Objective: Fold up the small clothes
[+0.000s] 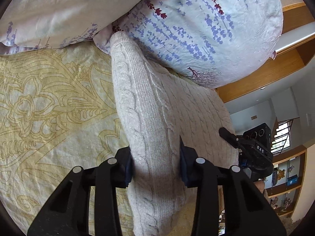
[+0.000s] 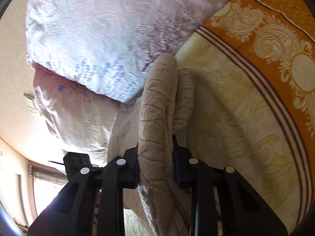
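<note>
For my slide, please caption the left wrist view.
Left gripper clamps a cream cable-knit sweater above a yellow patterned bedspread.

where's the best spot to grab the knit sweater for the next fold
Grip the sweater by its rolled edge, as both claws do: left claw, right claw. Come from the near side, away from the pillow, since that thick cable-knit ridge stands up off the bedspread.

Ahead of both tongs the floral pillows bulge over the bed, touching the far end of the knitted sweater and blocking the way forward. Open bedspread lies to the left of the left tongs and to the right of the right tongs.
</note>
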### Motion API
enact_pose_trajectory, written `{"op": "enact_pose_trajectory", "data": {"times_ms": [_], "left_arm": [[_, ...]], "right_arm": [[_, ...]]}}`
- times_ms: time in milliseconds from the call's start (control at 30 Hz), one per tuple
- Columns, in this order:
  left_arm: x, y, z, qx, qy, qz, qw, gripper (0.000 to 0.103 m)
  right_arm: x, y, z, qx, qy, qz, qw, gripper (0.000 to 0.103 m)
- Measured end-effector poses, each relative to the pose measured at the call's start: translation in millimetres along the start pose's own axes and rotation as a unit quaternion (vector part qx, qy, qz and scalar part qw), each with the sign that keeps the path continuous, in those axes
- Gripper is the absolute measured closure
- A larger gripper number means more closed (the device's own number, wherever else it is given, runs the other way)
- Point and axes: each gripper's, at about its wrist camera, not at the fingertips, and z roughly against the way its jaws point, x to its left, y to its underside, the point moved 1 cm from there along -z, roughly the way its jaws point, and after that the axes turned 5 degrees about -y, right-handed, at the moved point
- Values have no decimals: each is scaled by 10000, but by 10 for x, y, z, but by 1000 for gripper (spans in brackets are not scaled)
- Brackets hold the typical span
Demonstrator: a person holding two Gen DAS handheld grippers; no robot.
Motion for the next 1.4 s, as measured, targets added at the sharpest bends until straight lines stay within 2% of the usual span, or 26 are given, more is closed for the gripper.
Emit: {"op": "enact_pose_trajectory", "data": {"times_ms": [167,267,367,467,500,567,633,700,733,800,833,900,967,1000,1033,1067,1200,1267,1400], "left_arm": [[54,41,464,-243,176,37,9995,67],[181,113,824,-402,71,35,9992,67],[348,248,1018,-478,-279,-45,9985,65],[720,326,926,-265,-764,274,9964,63],[848,367,876,-232,-898,384,9949,59],[977,415,837,-373,-776,590,9945,53],[988,407,844,-439,-882,593,9934,47],[897,367,893,-622,-1189,425,9900,42],[865,367,974,-765,-1400,323,9867,39],[738,339,1133,-1137,-1788,84,9773,24],[656,316,1196,-1314,-1911,-83,9727,23],[461,265,1264,-1476,-2052,-481,9663,13],[260,230,1219,-1432,-2090,-879,9634,6],[177,228,1173,-1388,-2119,-1040,9618,2],[112,222,1104,-1314,-2153,-1187,9604,2],[66,223,1029,-1217,-2186,-1293,9595,2],[-19,264,791,-893,-2647,-1510,9482,2],[-20,297,750,-876,-2842,-1600,9413,2],[3,309,673,-783,-3039,-1629,9354,2]], "right_arm": [[305,141,-212,282,-344,134,9989,77],[442,272,-396,545,-501,274,9969,77],[524,452,-683,921,-242,631,9935,77],[487,614,-945,1243,400,958,9868,77],[483,641,-980,1219,580,1109,9846,77],[465,632,-988,1234,657,1131,9837,77],[483,605,-966,1280,740,1141,9824,73],[522,569,-875,1114,830,1207,9829,67],[556,518,-797,894,809,1221,9852,63],[561,436,-657,502,769,1213,9884,54],[591,377,-654,365,773,1199,9891,53],[620,310,-702,383,811,1134,9895,53],[614,247,-790,497,852,1190,9880,54],[623,257,-862,592,956,1279,9854,57],[630,273,-965,756,1055,1397,9817,83],[654,292,-1028,809,1105,1463,9797,94],[767,241,-894,353,1061,1634,9802,95],[790,198,-847,201,1251,1688,9775,95],[511,192,-902,255,1687,1368,9758,95]]}}
